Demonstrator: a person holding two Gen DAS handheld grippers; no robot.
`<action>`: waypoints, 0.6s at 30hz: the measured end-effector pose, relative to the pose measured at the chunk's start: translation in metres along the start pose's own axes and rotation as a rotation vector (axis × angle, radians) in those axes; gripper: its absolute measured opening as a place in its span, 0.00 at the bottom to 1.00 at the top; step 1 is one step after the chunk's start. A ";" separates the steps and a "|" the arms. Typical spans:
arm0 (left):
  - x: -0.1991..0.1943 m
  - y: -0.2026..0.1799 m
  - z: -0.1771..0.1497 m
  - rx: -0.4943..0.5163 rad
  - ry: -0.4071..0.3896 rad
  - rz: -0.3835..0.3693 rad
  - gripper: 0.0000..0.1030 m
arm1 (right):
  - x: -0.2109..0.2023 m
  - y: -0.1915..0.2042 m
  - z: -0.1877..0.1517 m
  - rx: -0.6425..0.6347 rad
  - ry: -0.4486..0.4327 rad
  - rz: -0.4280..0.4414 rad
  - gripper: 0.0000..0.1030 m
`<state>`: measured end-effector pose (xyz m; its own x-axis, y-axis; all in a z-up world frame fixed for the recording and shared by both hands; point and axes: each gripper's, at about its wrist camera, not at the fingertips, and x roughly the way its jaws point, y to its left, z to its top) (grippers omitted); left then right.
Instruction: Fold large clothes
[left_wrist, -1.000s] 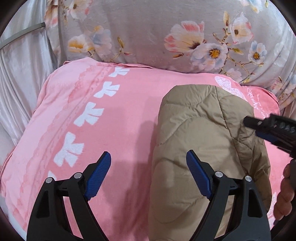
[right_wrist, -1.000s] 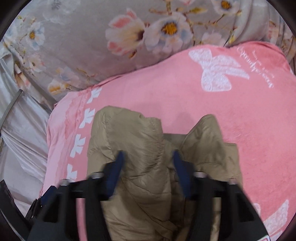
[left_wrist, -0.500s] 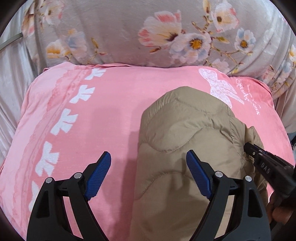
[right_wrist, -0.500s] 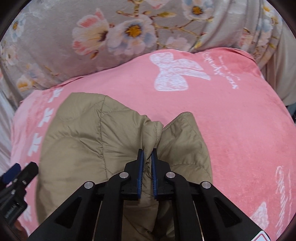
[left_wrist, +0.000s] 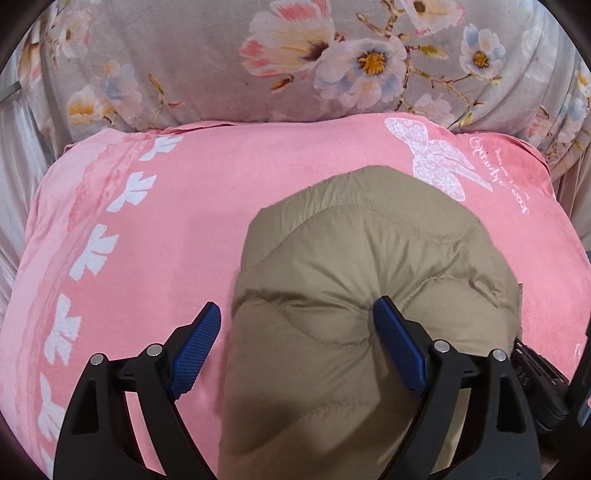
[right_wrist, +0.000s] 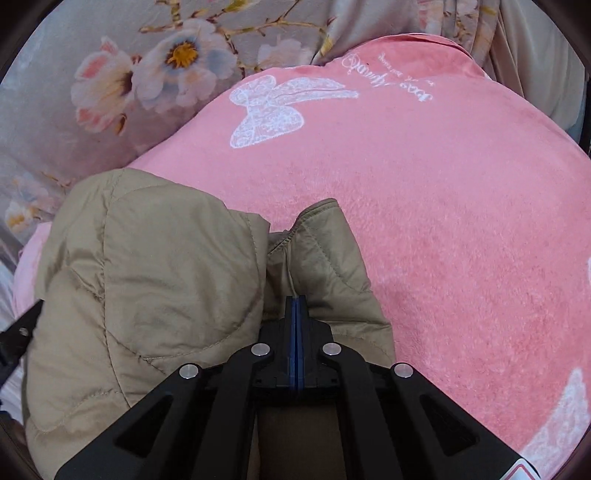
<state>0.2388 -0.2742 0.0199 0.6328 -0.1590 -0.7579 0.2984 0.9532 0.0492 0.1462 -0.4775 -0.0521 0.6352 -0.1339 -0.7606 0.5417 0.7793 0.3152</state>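
A tan quilted jacket (left_wrist: 373, 295), puffy and stitched in wavy seams, lies bundled on a plush pink blanket (left_wrist: 192, 229) printed with white bows and a lacy white butterfly. Its matte, lightly creased shell bulges into a rounded mound at the far end, and its near part runs out of both views at the bottom edge. Behind the blanket rises a grey floral quilt (left_wrist: 207, 62) with large pink and pale blue blossoms; at the far left a pale satiny fabric (left_wrist: 18, 147) shows in folds, mostly cut off. The left gripper (left_wrist: 295, 343) stands wide open, its blue ribbed pads astride the left side of the jacket: the right pad dents the padding, the left pad sits over bare blanket beside the jacket's edge, so nothing is clamped. The right gripper (right_wrist: 297, 299) has just been closing and now has its blue pads pressed together on a thin fold at the jacket's right flap; how much cloth lies between them is hard to make out. The black frames of both tools hide the jacket beneath them.
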 end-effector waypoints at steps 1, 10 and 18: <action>0.004 -0.002 -0.002 0.006 -0.003 0.009 0.81 | -0.002 -0.001 -0.001 0.013 -0.014 0.014 0.00; 0.017 -0.008 -0.007 0.003 0.003 -0.003 0.82 | -0.065 0.015 0.018 -0.002 -0.158 0.122 0.16; 0.026 -0.007 -0.008 -0.015 0.007 -0.014 0.85 | -0.010 0.032 0.012 -0.066 -0.063 0.030 0.20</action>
<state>0.2469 -0.2831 -0.0052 0.6231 -0.1709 -0.7633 0.2969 0.9545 0.0287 0.1633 -0.4588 -0.0273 0.6851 -0.1471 -0.7134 0.4860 0.8218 0.2973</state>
